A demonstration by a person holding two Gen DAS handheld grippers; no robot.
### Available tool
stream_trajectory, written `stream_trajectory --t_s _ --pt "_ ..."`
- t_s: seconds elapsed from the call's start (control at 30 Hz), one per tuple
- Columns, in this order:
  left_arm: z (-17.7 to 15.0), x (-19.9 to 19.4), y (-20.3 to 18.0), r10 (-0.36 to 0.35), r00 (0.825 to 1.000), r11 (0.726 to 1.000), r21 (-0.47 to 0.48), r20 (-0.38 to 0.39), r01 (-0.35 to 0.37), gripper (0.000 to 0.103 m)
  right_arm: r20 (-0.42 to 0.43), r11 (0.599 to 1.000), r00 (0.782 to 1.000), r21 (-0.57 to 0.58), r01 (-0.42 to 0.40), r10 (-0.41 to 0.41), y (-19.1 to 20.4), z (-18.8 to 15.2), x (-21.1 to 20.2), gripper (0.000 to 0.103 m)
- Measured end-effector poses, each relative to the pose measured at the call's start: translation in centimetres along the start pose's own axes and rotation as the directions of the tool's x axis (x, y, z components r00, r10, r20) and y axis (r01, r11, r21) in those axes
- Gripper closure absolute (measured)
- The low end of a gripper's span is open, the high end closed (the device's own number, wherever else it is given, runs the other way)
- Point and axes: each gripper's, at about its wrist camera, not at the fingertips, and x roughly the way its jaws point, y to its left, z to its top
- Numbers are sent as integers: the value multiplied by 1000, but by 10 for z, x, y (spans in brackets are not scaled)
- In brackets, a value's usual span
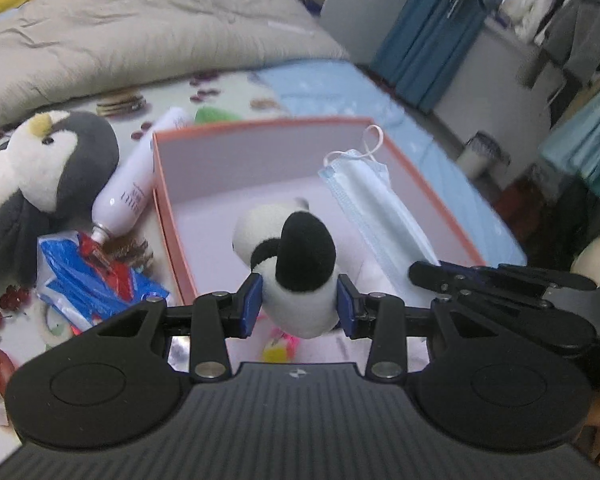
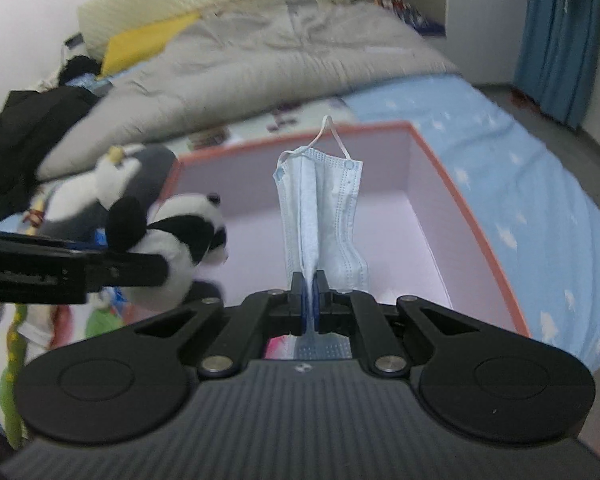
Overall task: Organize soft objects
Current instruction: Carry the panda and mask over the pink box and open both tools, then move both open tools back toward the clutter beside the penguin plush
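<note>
The left gripper [image 1: 299,304] pinches a panda plush [image 1: 290,264] over the pink-rimmed box [image 1: 260,126] on the bed [image 2: 500,152]; the right gripper [image 2: 310,300], fingers pressed together, pinches a blue face mask [image 2: 320,208] above the box's bare lilac interior. A penguin plush [image 1: 40,168] lies at nine o'clock outside.

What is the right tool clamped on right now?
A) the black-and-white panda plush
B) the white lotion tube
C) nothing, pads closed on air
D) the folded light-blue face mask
D: in the right wrist view the right tool has its blue pads pinched on the folded light-blue face mask, which stands up from them over the pink-rimmed open box; the black-and-white panda plush sits in the left tool.
</note>
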Motion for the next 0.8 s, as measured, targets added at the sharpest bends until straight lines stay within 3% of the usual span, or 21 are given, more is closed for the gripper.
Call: stream_trajectory --t_s 0.17,0.3,0.37,0.43,0.47,0.63,0.8 --pt "-5 14 5 15 1000 1000 -4 -21 -15 58 -27 1000 999 -11 30 -30 -3 -11 6 94" --pt "-6 7 7 15 1000 1000 1 -21 -15 57 -31 1000 999 -7 9 -10 -4 -10 5 92" --pt "-4 2 8 8 1000 1000 -6 -19 -8 51 -25 1000 1000 -11 10 -10 -4 -7 4 88" --pt "-3 -6 6 6 1000 1000 -1 1 -6 48 -12 1000 1000 3 9 -9 -5 -5 1 64" --pt "-3 -10 4 9 1000 1000 8 10 -9 48 0 1000 1000 10 4 -4 -6 -5 -3 62" --pt "-5 -40 1 -3 997 1000 30 73 1 48 81 999 996 -28 23 -21 5 -2 -23 62" --pt "-17 -77 -3 15 986 997 77 165 -28 48 165 999 986 -52 -7 16 22 -5 -50 62"
